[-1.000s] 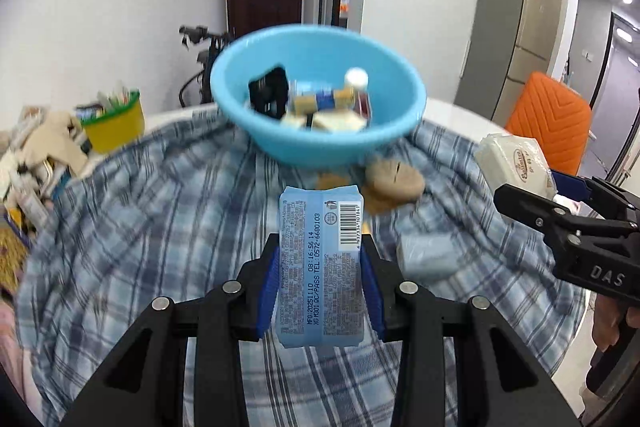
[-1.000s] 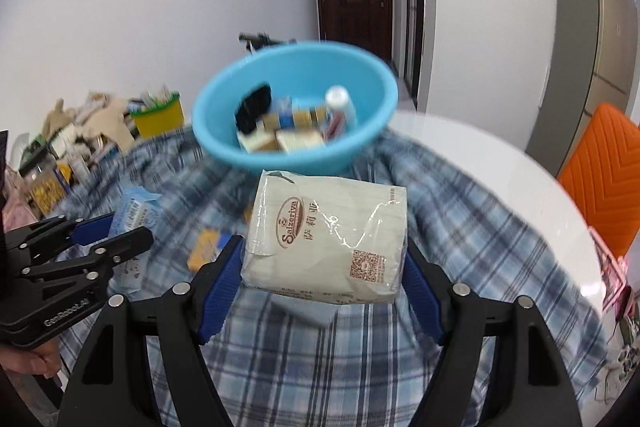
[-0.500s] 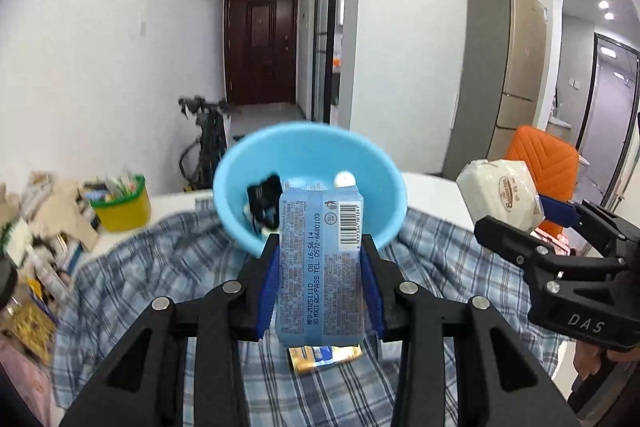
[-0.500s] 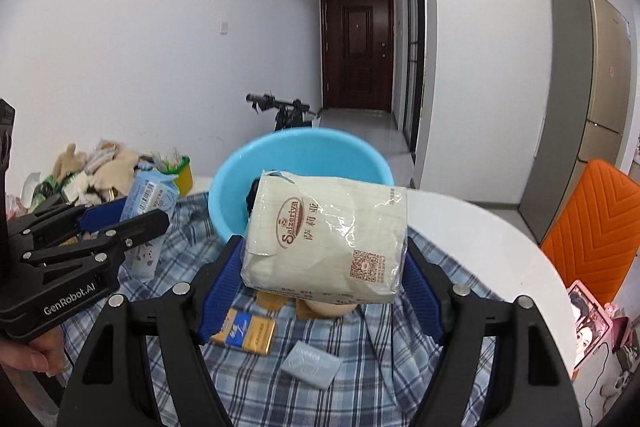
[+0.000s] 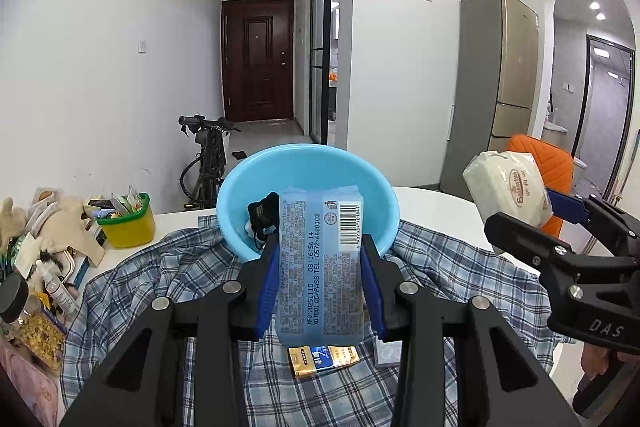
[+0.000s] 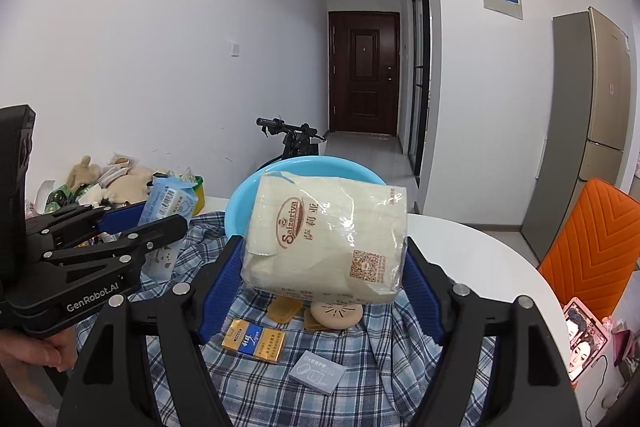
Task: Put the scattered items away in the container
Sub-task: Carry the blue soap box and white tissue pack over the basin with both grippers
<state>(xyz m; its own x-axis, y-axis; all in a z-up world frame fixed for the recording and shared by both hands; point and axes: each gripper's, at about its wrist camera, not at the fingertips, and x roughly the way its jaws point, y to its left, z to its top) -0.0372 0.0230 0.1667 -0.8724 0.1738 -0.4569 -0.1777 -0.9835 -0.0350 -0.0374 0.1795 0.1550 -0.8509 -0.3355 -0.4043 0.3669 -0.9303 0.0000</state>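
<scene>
While both hands hang above the plaid cloth (image 5: 168, 267), the left gripper (image 5: 320, 283) is pinching a light blue wipes pack (image 5: 320, 267) upright between its blue pads, with the blue bowl (image 5: 308, 167) right past its fingertips. Off to its right, the right gripper (image 6: 326, 267) squeezes a cream napkin pack (image 6: 326, 239) the same way, bowl just ahead. Below its fingers, a gold-and-blue packet (image 6: 253, 341) and a grey sachet (image 6: 318, 373) sit on the cloth.

The bowl (image 5: 308, 167) sits on the cloth (image 5: 160, 267) beyond the left gripper (image 5: 320, 267); the card packet (image 5: 324, 357) lies below it, the right gripper (image 5: 532, 211) to its right.
</scene>
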